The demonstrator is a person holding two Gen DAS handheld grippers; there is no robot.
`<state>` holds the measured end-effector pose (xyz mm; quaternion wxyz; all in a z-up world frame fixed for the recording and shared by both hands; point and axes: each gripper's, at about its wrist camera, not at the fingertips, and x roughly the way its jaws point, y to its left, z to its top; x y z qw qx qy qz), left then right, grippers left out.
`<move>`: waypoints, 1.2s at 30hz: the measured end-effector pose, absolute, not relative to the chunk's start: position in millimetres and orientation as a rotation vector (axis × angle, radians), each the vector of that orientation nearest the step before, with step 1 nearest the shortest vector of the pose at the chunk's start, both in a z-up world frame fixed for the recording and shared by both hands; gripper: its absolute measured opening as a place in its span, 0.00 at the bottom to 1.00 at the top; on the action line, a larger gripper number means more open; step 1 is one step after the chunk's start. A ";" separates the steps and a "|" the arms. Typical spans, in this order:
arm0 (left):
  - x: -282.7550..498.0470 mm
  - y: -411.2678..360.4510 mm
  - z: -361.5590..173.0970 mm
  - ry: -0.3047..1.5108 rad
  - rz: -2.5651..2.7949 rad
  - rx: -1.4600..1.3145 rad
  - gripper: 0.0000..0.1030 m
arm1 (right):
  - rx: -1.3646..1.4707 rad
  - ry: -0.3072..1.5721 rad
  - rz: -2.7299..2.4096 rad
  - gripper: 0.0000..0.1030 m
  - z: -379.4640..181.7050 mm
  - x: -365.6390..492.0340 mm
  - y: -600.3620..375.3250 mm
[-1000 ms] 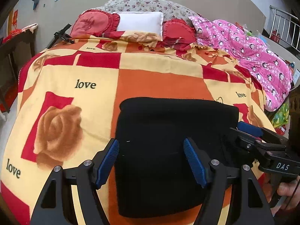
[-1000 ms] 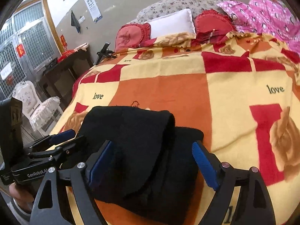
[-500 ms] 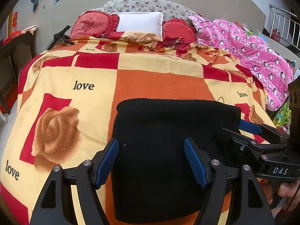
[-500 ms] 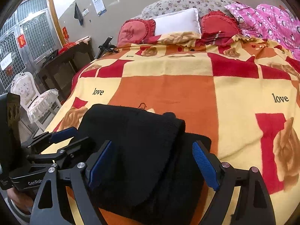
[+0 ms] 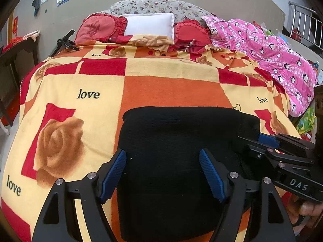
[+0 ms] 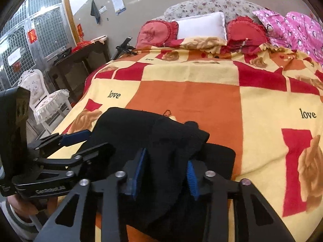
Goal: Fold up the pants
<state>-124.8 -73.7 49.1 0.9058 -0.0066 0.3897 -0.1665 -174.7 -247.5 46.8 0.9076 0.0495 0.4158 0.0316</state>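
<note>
Two hand-held tools work over a folded pair of black knit pants (image 5: 177,161) lying near the foot edge of a bed covered by a red, orange and yellow checked fleece blanket (image 5: 171,88) printed with roses and the word "love".

The left tool (image 5: 162,173) hangs above the pants with its blue-padded fingers (image 5: 113,173) spread wide, one pad on each side of the cloth's near-left part; whether the pads touch the fabric cannot be told. In the right wrist view this tool (image 6: 80,139) shows at the left side of the pants, jaws apart.

The right tool (image 6: 164,173) has its blue pads drawn in against a raised fold of the pants (image 6: 161,141), pinching the bunched black fabric between them. A flatter layer of the pants lies under that fold on the blanket (image 6: 201,100), reaching out to the right.

At the head of the bed sit a white rectangular pillow (image 5: 149,25) between two red frilled cushions (image 5: 101,28), and a pink penguin-print quilt (image 5: 272,56) drapes along the bed's right side. A white chair with a lace seat cover (image 6: 44,100) stands beside the bed on the left.
</note>
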 end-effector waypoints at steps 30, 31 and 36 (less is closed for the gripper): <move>-110.8 -144.1 69.2 0.806 -0.641 -0.003 0.31 | 0.196 0.737 0.074 0.09 99.4 -219.5 -284.0; -106.7 -144.4 60.5 0.828 -0.629 0.000 0.32 | 0.200 0.754 0.070 0.09 95.3 -218.2 -286.6; -95.0 -139.1 45.8 0.865 -0.609 -0.013 0.33 | 0.219 0.834 0.038 0.17 57.1 -204.5 -295.4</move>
